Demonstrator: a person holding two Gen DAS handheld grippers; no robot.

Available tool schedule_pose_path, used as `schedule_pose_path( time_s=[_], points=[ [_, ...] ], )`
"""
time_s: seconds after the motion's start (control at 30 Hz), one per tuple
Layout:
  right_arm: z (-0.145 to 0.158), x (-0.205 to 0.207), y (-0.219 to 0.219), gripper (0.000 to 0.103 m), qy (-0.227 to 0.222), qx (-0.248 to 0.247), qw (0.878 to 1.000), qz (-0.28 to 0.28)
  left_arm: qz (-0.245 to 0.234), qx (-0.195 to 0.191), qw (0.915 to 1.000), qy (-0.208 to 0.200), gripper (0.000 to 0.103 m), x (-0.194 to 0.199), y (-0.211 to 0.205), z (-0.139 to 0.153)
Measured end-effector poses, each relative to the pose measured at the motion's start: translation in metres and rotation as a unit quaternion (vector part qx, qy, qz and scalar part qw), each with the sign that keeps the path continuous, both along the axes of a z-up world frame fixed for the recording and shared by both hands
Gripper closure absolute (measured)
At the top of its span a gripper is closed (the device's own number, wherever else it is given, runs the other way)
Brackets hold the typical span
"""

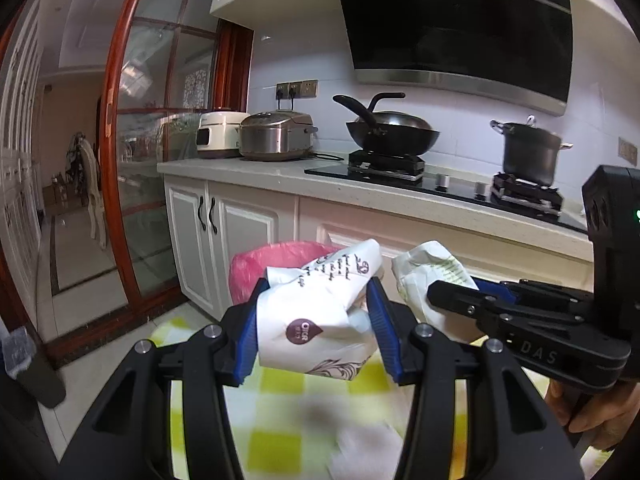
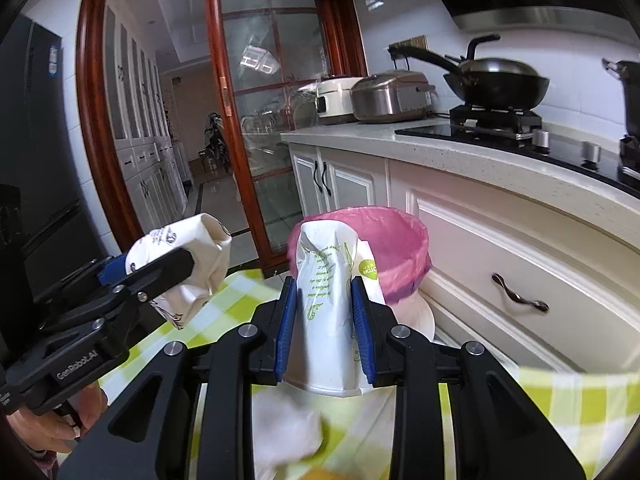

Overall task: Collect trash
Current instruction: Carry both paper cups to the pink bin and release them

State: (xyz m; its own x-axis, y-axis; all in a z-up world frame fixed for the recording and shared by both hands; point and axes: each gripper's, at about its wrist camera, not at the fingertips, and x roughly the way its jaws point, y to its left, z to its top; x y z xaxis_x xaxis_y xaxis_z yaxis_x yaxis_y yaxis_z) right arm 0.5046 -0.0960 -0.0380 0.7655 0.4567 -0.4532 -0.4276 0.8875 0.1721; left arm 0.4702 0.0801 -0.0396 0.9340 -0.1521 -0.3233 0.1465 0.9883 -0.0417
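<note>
Your left hand-held gripper (image 1: 316,320) pinches the crumpled white paper cup with maroon print (image 1: 316,308) at lower centre; your right hand-held gripper (image 2: 325,324) squeezes the crushed green-printed paper cup (image 2: 330,304) before the pink-lined bin (image 2: 396,240); both are light and soft, so grip mid-body

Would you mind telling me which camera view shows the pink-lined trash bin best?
The right wrist view shows it best: the pink-lined trash bin has its open rim and inside visible beside the cabinet, behind the green-printed cup in the right gripper. In the left wrist view only a pink edge shows behind the brown-printed cup in the left gripper.
</note>
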Motion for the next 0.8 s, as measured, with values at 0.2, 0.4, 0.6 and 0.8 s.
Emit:
schedule_pose_path(
  time_s=[0.2,0.4,0.6,0.8],
  points=[
    [-0.009,0.089,0.001,0.074,0.014,0.010,1.000,0.009,0.007,0.010,0.9999,0.001,0.055,0.086,0.010,-0.005],
    [-0.031,0.158,0.005,0.074,0.031,0.004,0.999,0.017,-0.001,0.006,0.9998,0.017,0.055,0.155,0.020,-0.025],
    [-0.059,0.209,0.013,0.074,0.044,0.010,0.999,0.016,-0.003,-0.004,0.9989,0.047,0.055,0.217,0.028,-0.056],
    [-0.085,0.239,0.023,0.073,0.054,0.002,0.998,0.020,0.001,-0.012,0.9975,0.069,0.054,0.255,0.035,-0.083]
  ],
)
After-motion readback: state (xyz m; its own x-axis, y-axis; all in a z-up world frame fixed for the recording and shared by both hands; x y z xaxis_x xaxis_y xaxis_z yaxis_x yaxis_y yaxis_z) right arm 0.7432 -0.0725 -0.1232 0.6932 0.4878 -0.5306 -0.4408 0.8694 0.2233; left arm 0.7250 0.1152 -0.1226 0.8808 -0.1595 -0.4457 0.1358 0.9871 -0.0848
